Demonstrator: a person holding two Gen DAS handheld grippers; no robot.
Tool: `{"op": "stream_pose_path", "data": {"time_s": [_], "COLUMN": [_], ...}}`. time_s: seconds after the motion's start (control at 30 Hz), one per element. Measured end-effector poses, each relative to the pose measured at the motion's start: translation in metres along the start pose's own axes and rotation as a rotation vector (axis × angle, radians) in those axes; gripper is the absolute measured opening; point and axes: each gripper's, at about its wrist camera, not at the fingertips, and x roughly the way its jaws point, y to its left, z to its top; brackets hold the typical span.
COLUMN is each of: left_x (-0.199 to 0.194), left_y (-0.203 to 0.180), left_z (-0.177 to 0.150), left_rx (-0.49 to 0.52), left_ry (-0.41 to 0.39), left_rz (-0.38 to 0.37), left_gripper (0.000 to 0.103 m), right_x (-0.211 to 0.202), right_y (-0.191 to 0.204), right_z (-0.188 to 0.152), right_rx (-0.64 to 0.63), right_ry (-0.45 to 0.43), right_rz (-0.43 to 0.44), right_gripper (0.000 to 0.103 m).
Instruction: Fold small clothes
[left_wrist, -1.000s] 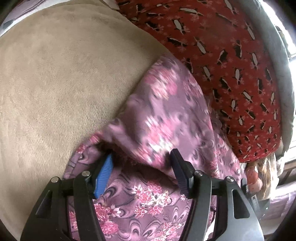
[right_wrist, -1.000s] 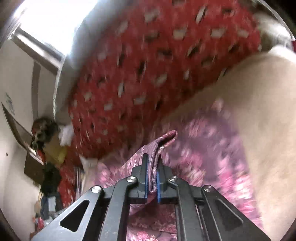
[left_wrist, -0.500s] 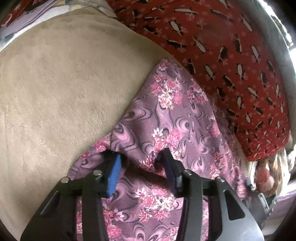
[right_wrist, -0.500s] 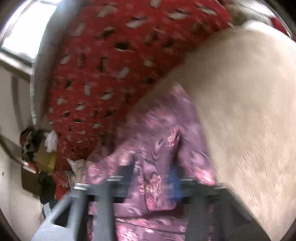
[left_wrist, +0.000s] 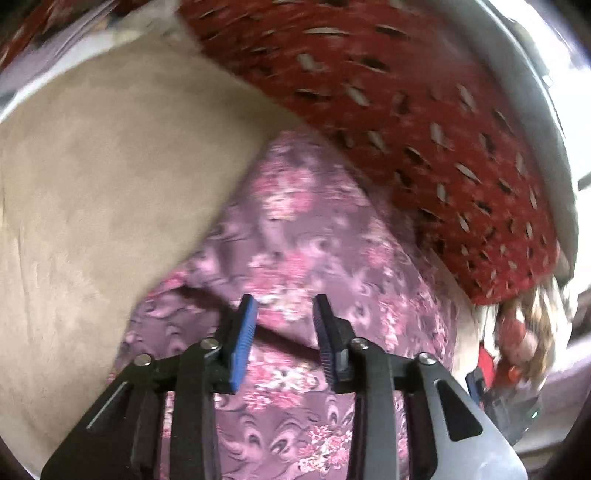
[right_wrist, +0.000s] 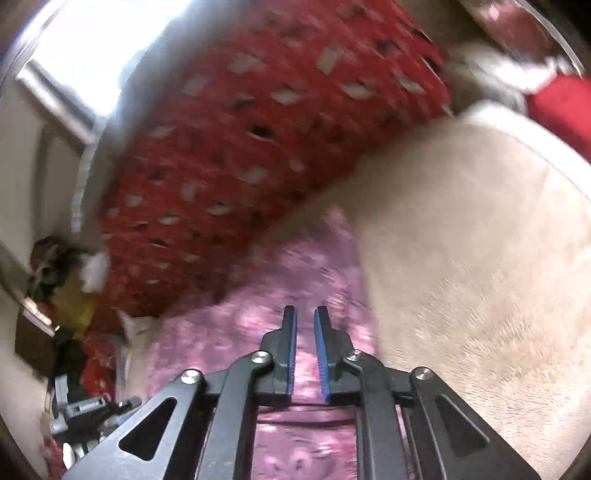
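Beige blanket (left_wrist: 110, 184) — floral garment (left_wrist: 314, 229) beneath parted jaws

The garment (left_wrist: 314, 236) is thin, smooth printed cloth lying on a matt, napped beige blanket (left_wrist: 92, 177). Behind the garment, the red cushion (left_wrist: 424, 122) is patterned woven cloth.

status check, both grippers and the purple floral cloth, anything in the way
Left gripper open, empty. Right gripper opening, nothing between pads. Purple floral cloth lying on beige blanket, released. Red patterned cushion close behind.
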Motion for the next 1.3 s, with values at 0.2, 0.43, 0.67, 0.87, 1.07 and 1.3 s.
{"op": "stream_pose_path", "data": {"time_s": [0.2, 0.43, 0.67, 0.87, 1.07, 1.3], "left_x": [0.053, 0.022, -0.028, -0.086, -0.115, -0.099], "left_y": [-0.022, -0.024, 0.02, 0.088, 0.156, 0.195], "left_z": [-0.028, -0.073, -0.135, -0.156, -0.168, -0.212], "left_rx": [0.172, 0.305, 0.333, 0.235, 0.125, -0.023], "left_ry": [0.083, 0.213, 0.32, 0.32, 0.308, 0.467], "left_rz": [0.155, 0.186, 0.216, 0.25, 0.284, -0.011], "left_gripper": [0.047, 0.05, 0.05, 0.05, 0.051, 0.053], "right_x": [0.039, 0.02, -0.053, -0.118, -0.172, -0.177], "right_y": [-0.003, -0.001, -0.011, -0.042, -0.065, -0.084], "right_z": [-0.032, -0.05, -0.115, -0.143, -0.161, -0.189], "right_rx": [-0.059, -0.092, -0.159, -0.12, -0.08, -0.012], "right_ry": [0.187, 0.51, 0.564, 0.545, 0.462, 0.48], "right_rz": [-0.052, -0.087, -0.089, -0.086, -0.079, 0.069], "right_gripper": [0.029, 0.037, 0.041, 0.041, 0.059, 0.062]}}
